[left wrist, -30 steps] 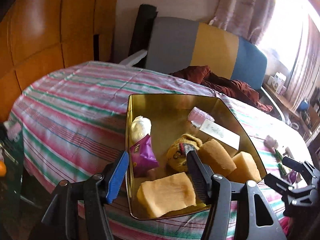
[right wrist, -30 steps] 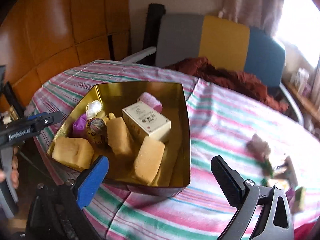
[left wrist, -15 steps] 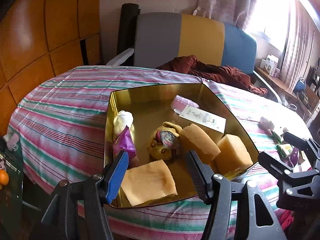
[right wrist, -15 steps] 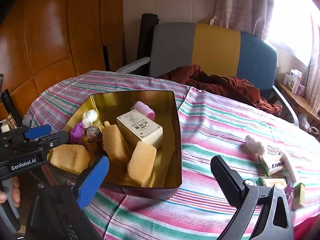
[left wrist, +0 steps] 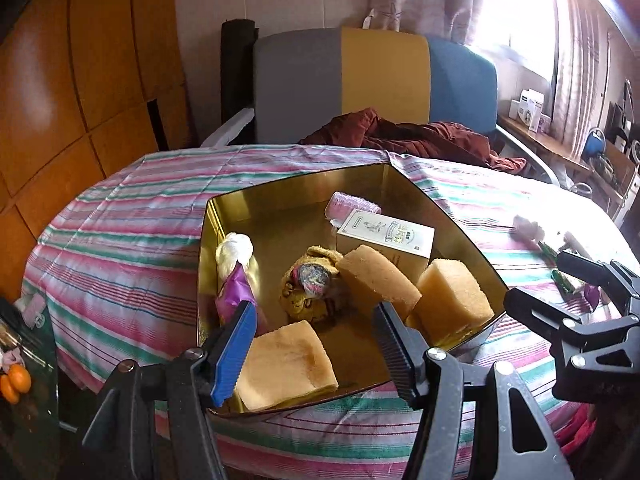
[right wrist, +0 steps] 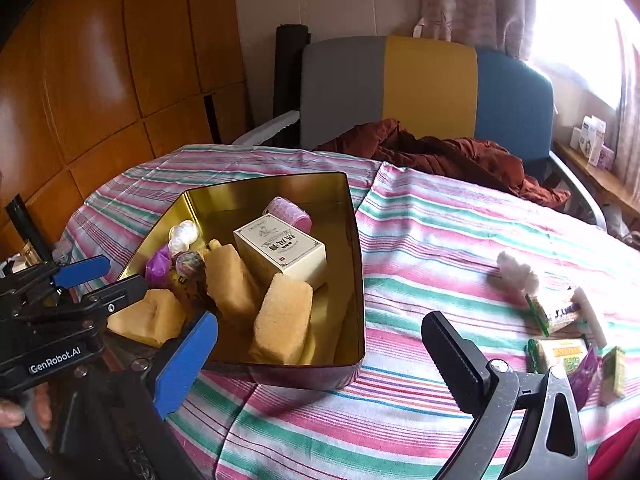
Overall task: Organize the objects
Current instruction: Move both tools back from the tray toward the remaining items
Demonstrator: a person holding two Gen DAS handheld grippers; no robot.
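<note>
A gold tin box (left wrist: 280, 196) (right wrist: 354, 240) sits on the striped tablecloth. It holds yellow sponges (left wrist: 286, 364) (right wrist: 282, 318), a white carton (left wrist: 386, 236) (right wrist: 280, 250), a pink roller (left wrist: 352, 204) (right wrist: 290, 210), a knitted ball (left wrist: 312, 282), a purple packet (left wrist: 236, 298) and a white bundle (left wrist: 234, 252). My left gripper (left wrist: 314, 348) is open and empty at the box's near edge. My right gripper (right wrist: 320, 356) is open and empty over the box's front right corner. Loose small packets (right wrist: 560, 352) and a white fluffy item (right wrist: 516, 272) lie on the cloth to the right.
A grey, yellow and blue chair (right wrist: 424, 88) with a dark red cloth (right wrist: 440, 152) stands behind the table. Wooden panels (left wrist: 80, 80) line the left wall. A shelf with boxes (left wrist: 528, 108) stands by the window. An orange object (left wrist: 16, 380) is low left.
Both grippers have drawn back and up from the box, so it sits lower and farther in both views. Both stay open and empty.
</note>
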